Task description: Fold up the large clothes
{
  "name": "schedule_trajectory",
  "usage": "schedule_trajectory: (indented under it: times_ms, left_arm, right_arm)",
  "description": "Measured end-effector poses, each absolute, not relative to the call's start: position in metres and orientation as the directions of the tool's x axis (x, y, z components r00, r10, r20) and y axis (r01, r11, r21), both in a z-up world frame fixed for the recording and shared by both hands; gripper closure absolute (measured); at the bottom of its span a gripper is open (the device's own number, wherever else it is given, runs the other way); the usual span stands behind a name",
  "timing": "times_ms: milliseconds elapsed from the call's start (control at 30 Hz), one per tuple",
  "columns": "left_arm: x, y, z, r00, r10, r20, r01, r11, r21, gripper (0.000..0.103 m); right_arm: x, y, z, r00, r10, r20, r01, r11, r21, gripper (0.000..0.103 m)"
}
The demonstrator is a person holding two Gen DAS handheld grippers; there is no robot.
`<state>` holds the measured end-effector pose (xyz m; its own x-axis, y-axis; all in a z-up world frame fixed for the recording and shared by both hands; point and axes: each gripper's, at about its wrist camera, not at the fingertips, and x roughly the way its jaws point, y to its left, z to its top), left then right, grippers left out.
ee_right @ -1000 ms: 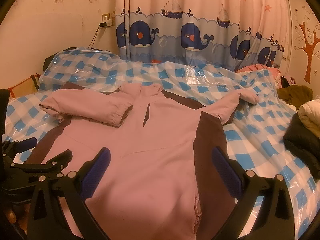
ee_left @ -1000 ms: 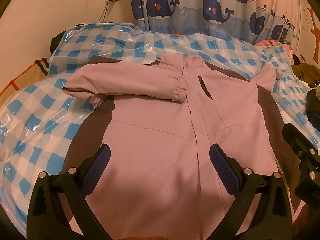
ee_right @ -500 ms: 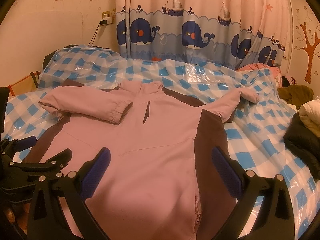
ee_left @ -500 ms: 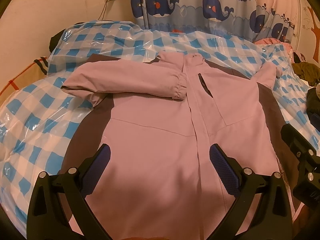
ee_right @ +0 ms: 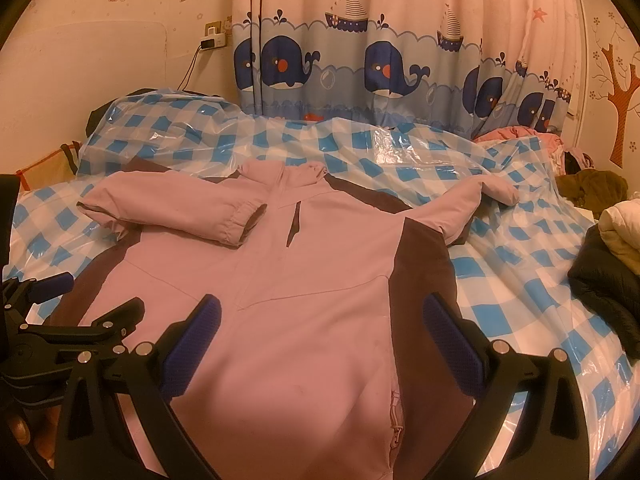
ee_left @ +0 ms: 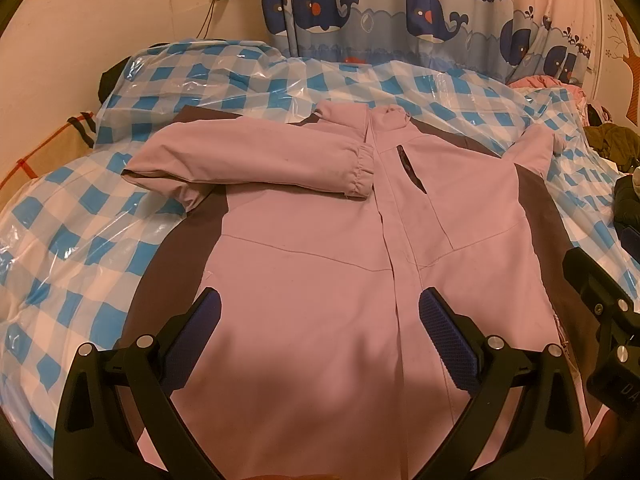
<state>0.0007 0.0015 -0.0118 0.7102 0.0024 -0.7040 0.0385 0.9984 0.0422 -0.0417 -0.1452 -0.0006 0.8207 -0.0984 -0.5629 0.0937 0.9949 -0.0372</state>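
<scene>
A pink jacket with brown side panels (ee_left: 320,272) lies front up on the bed; it also shows in the right wrist view (ee_right: 304,280). Its left sleeve (ee_left: 256,160) is folded across the chest, cuff near the zip. Its right sleeve (ee_right: 472,200) stretches out to the right. My left gripper (ee_left: 320,320) is open and empty above the jacket's lower front. My right gripper (ee_right: 320,328) is open and empty above the lower right front. The left gripper also shows in the right wrist view (ee_right: 52,300) at the left edge.
The bed has a blue and white checked cover under clear plastic (ee_left: 80,240). A whale curtain (ee_right: 360,68) hangs behind. Dark and cream clothes (ee_right: 608,264) are piled at the right edge. A socket with a cable (ee_right: 212,40) is on the wall.
Both views have tilted up slightly, so the jacket sits a little lower in frame. The jacket has not moved and both grippers stay open.
</scene>
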Motion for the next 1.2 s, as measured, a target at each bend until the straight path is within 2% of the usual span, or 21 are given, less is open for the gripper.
schedule_trajectory:
  times_ms: [367,500,567,733,900,1200]
  left_arm:
    - [-0.001,0.001,-0.019,0.705,0.051,-0.707,-0.015,0.998,0.057,0.008]
    - [0.003,0.017,-0.021,0.704,-0.016,-0.710,0.003,1.000,-0.019,0.008]
    - [0.005,0.028,-0.022,0.705,-0.081,-0.705,0.017,0.995,-0.098,0.008]
    - [0.012,0.038,-0.022,0.704,-0.168,-0.690,0.068,0.983,-0.169,0.008]
    - [0.012,0.023,-0.019,0.696,-0.082,-0.713,0.082,0.996,-0.034,0.008]
    - [0.006,0.019,-0.015,0.702,-0.072,-0.708,0.095,0.995,-0.008,0.008]
  right_arm:
    - [-0.041,-0.144,0.000,0.820,-0.099,-0.564,0.094,0.995,-0.037,0.006]
    - [-0.041,-0.145,0.000,0.819,-0.097,-0.565,0.093,0.995,-0.035,0.006]
    - [-0.041,-0.145,0.000,0.821,-0.098,-0.563,0.094,0.995,-0.037,0.006]
    - [-0.044,-0.146,0.004,0.832,-0.107,-0.544,0.106,0.994,-0.034,0.006]
    - [-0.046,-0.147,0.010,0.834,-0.108,-0.541,0.106,0.994,-0.035,0.006]
    - [-0.048,-0.147,0.012,0.832,-0.093,-0.547,0.089,0.995,-0.034,0.006]
